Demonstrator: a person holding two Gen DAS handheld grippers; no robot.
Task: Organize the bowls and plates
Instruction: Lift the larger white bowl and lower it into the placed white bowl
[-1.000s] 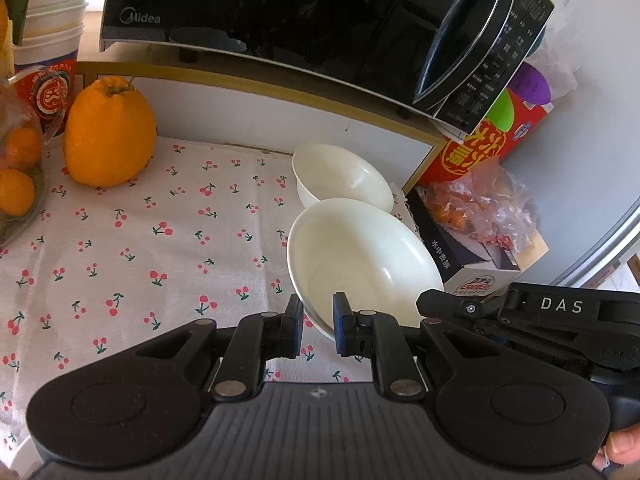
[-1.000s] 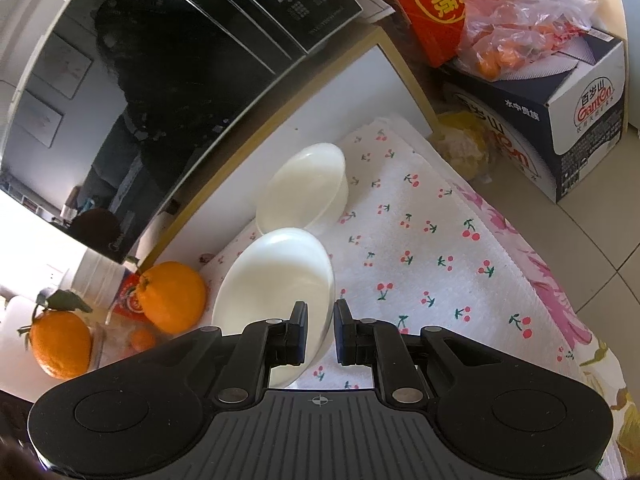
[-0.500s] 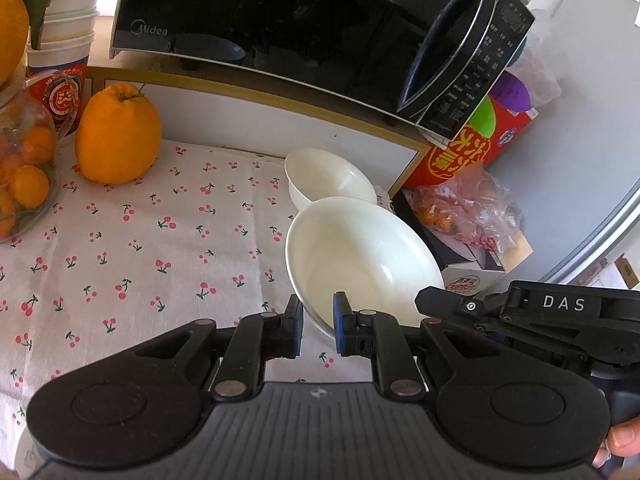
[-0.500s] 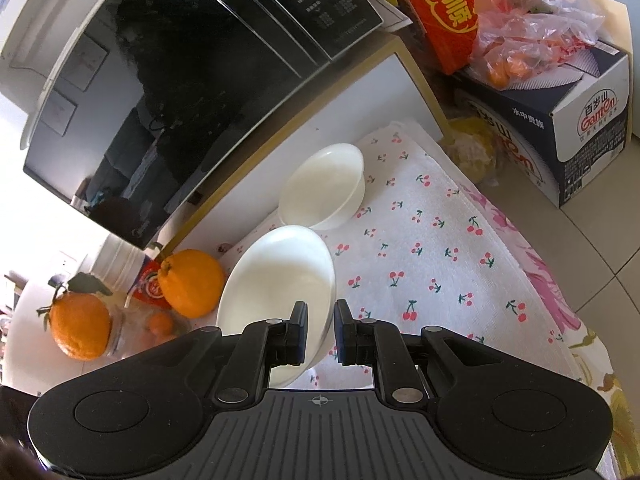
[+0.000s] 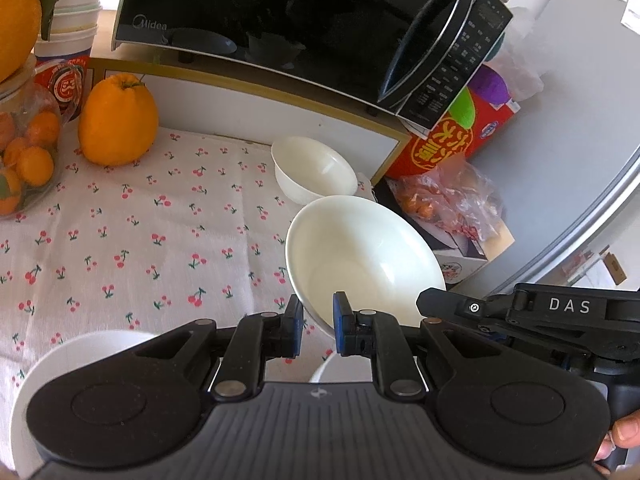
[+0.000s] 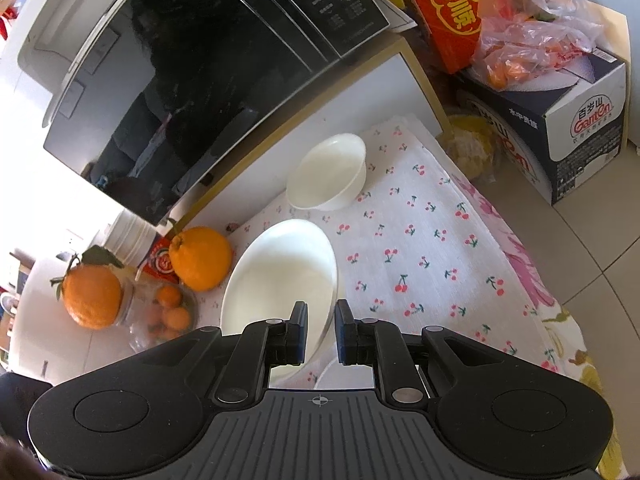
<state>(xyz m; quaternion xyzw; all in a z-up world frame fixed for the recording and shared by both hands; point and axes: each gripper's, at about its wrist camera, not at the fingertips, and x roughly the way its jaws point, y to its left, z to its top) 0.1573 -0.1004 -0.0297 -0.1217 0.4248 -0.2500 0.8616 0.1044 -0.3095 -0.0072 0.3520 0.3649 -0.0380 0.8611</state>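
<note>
Left wrist view: the left gripper (image 5: pixel 316 322) is clamped on the near rim of a large white bowl (image 5: pixel 368 256), held tilted above a cherry-print cloth (image 5: pixel 132 240). The right gripper (image 5: pixel 520 312) reaches in from the right at the bowl's far rim. A small white bowl (image 5: pixel 314 170) sits behind on the cloth, below a black microwave (image 5: pixel 280 20). Only this view shows a further white dish (image 5: pixel 68 356) at lower left.

Right wrist view: the right gripper (image 6: pixel 320 330) pinches the large bowl's (image 6: pixel 280 276) rim edge-on. Only this view shows a printed carton (image 6: pixel 576 136) on the floor beyond the cloth (image 6: pixel 420 248).
</note>
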